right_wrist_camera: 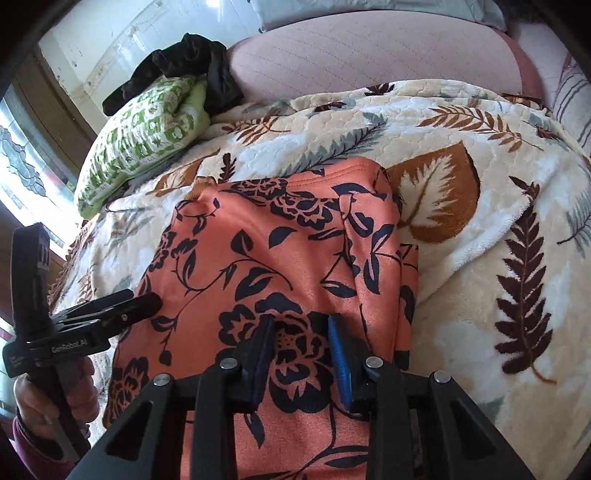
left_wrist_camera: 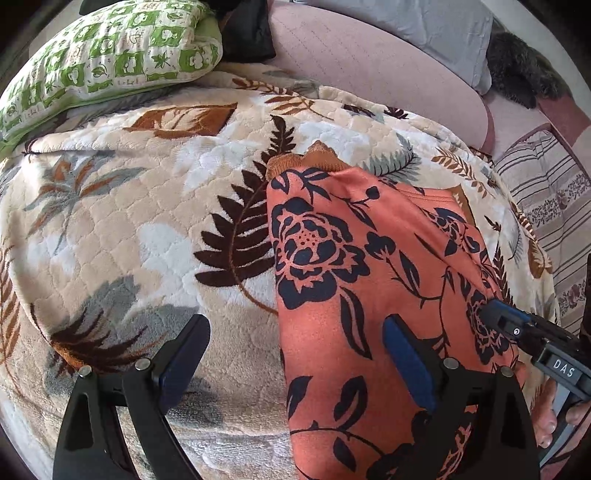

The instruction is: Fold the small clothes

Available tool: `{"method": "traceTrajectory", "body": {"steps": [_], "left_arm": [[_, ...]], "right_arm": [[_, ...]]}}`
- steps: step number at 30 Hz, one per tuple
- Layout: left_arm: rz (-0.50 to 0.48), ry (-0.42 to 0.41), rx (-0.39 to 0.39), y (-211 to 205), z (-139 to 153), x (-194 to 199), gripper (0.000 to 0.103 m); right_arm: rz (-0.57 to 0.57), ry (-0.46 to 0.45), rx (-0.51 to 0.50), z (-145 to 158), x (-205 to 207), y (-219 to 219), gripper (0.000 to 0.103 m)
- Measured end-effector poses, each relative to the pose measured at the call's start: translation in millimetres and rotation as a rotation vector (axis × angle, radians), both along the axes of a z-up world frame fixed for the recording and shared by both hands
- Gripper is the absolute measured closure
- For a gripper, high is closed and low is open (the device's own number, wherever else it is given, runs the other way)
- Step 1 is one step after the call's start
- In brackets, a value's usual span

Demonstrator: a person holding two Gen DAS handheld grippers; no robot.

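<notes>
Around the work, the far side is the crowded one: a green patterned pillow [left_wrist_camera: 107, 55] sits at the far left corner of the bed, a dark bundle of cloth [right_wrist_camera: 184, 70] lies on and behind it, and a pink cushion [left_wrist_camera: 373, 70] runs along the back. A grey cushion [left_wrist_camera: 428, 26] and a dark furry thing [left_wrist_camera: 524, 70] rest further right, with a striped cover [left_wrist_camera: 546, 206] beyond the blanket's right edge.

The orange floral garment [left_wrist_camera: 354, 280] lies on the leaf-print blanket [left_wrist_camera: 122, 221], folded into a long shape with a brown ribbed hem [left_wrist_camera: 295, 162] at its far end. Its left edge is straight and its right side is doubled over.

The left gripper [left_wrist_camera: 295, 354] hangs low with its jaws wide apart, one finger over bare blanket and the other over the garment's left part, holding nothing. The right gripper [right_wrist_camera: 301, 347] sits over the near middle of the garment, jaws at a narrow gap, on either side of a printed flower; whether any cloth is pinched between them cannot be told. In the left wrist view it shows at the garment's right edge [left_wrist_camera: 517, 328].

Bare blanket stretches wide to the left of the garment and to its right, and a narrower strip lies beyond the hem before the cushions.
</notes>
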State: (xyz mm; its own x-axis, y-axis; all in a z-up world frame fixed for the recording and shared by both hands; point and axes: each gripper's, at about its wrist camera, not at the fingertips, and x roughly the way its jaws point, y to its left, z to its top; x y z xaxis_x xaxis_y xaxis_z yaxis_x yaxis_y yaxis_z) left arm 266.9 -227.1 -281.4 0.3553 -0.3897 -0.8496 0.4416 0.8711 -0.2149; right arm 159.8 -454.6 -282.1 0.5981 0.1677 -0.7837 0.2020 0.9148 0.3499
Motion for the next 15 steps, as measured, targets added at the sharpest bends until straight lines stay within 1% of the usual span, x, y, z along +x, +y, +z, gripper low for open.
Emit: {"method": "traceTrajectory", "body": {"steps": [1,2,4,5,6,7,8,10,11,13,15], "left_arm": [[-0.002,-0.009,-0.005,0.6,2.6,-1.7,0.009],[-0.009,-0.012,-0.017,1.2,5.3,-3.3,0.009],[-0.036,-0.002,-0.047,1.0,10.0,-5.8,0.009],[-0.050,0.004,-0.058,0.8,11.8,-7.2,0.009],[-0.063,0.006,-0.063,0.5,13.2,-8.3,0.009],[-0.071,0.003,-0.063,-0.8,14.1,-8.9,0.009],[-0.077,-0.003,-0.058,-0.8,14.7,-9.7,0.009],[-0.095,0.000,-0.049,-1.0,13.2,-10.0,0.009],[-0.112,0.016,-0.050,-1.5,11.2,-9.4,0.009],[-0.151,0.057,-0.060,-2.1,6.7,-8.1,0.009],[-0.174,0.083,-0.086,-0.2,3.8,-7.3,0.009]], "right_arm": [[-0.013,-0.019,0.033,4.2,-4.6,-4.9,0.071],[-0.031,-0.038,0.065,8.4,-10.1,-11.4,0.068],[-0.068,-0.051,0.083,14.4,-18.8,-24.9,0.068],[-0.079,-0.053,0.095,14.2,-23.1,-31.4,0.064],[-0.087,-0.049,0.111,14.0,-24.9,-39.7,0.049],[-0.103,-0.041,0.126,11.0,-28.5,-46.4,0.039],[-0.124,-0.036,0.139,9.0,-31.2,-54.0,0.034],[-0.137,-0.027,0.177,5.0,-35.0,-64.4,0.034],[-0.129,-0.025,0.210,2.1,-35.0,-68.5,0.034],[-0.086,-0.006,0.316,-8.5,-34.3,-72.6,0.034],[-0.068,0.021,0.407,-21.7,-33.9,-75.2,0.034]]}}
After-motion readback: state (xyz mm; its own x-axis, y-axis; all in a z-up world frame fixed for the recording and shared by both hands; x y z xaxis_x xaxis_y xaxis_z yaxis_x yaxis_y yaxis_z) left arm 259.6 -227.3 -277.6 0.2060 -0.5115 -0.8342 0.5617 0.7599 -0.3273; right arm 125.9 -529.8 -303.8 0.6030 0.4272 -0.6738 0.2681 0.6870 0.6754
